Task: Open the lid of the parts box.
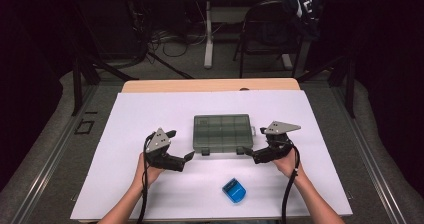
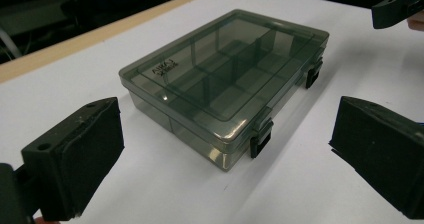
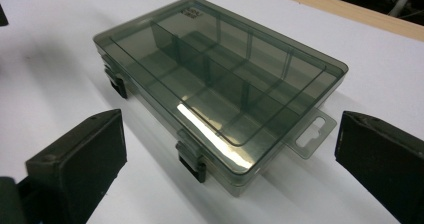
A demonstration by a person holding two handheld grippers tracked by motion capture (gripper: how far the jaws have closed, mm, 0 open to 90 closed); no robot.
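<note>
A smoky grey clear compartment box [image 1: 222,132] lies shut on the white mat, its two black latches [image 1: 205,152] facing the person. In the left gripper view the box [image 2: 225,79] sits just ahead of my open left gripper [image 2: 230,129], whose pads [image 2: 75,154] touch nothing. My left gripper [image 1: 181,145] stands at the box's front left corner. My right gripper [image 1: 252,140] stands at the front right corner. It is open [image 3: 230,134], with the box [image 3: 220,79] and its hang tab [image 3: 312,131] just ahead of its jaws.
A small blue case [image 1: 234,190] lies on the white mat [image 1: 150,109] near the front edge, between the forearms. The wooden table edge [image 1: 210,85] runs behind the mat. A chair [image 1: 270,29] and cables stand beyond the table.
</note>
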